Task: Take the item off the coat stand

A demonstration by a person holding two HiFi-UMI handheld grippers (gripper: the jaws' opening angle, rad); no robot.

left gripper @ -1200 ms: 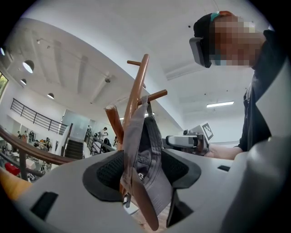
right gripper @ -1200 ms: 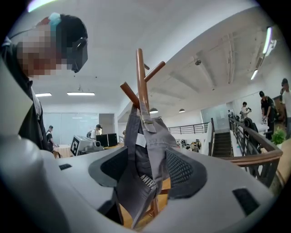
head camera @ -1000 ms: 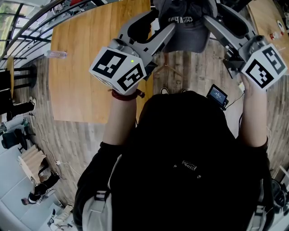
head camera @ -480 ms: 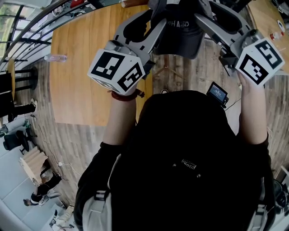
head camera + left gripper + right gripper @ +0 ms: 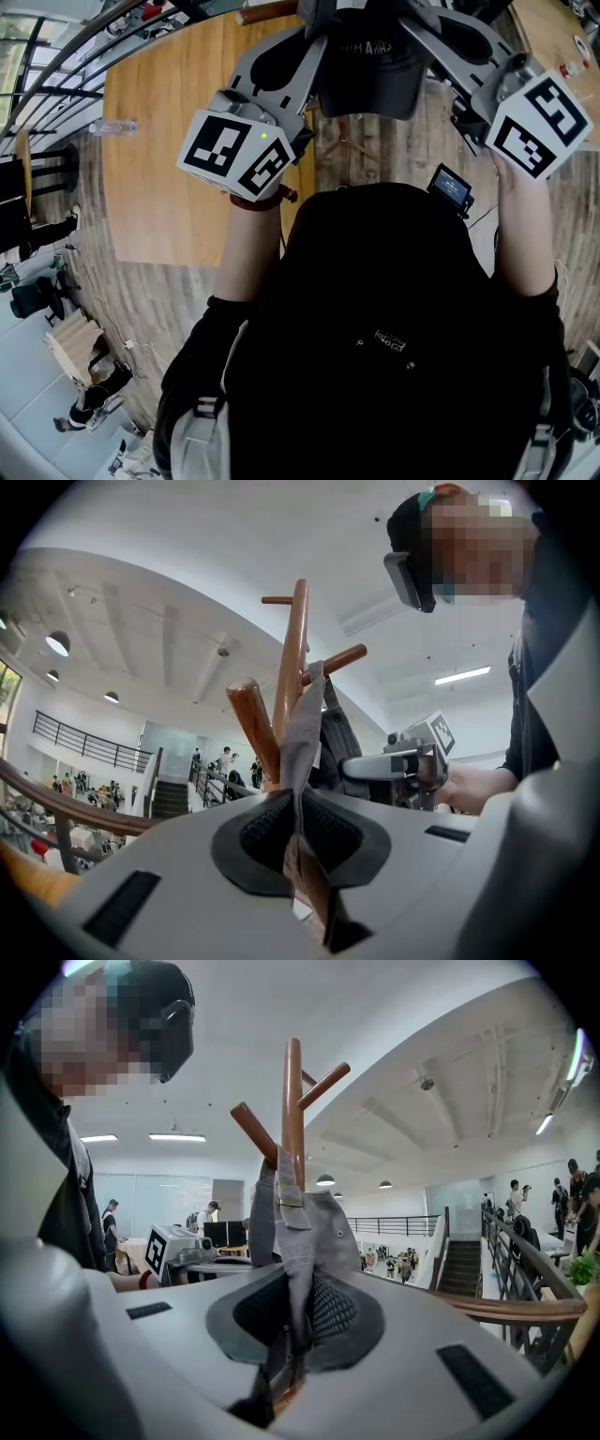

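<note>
A dark grey cap (image 5: 373,67) hangs on the wooden coat stand (image 5: 292,658), at the top middle of the head view. My left gripper (image 5: 296,829) has just been closing and is now shut on a fold of the cap's (image 5: 326,731) fabric. My right gripper (image 5: 298,1312) has also just been closing and is shut on the cap (image 5: 302,1215) from the other side, below its strap buckle. In the head view the left gripper (image 5: 317,37) and right gripper (image 5: 411,21) meet the cap's two sides. The stand's pegs (image 5: 258,1132) rise above the cap.
A wooden table (image 5: 178,122) with a clear bottle (image 5: 112,126) lies below at the left. A small device with a screen (image 5: 451,193) sits on the plank floor. A railing (image 5: 506,1307) and distant people show behind the stand.
Both grippers' jaws have closed onto the cap's fabric. The cap and both marker cubes have shifted slightly toward the top of the head view.
</note>
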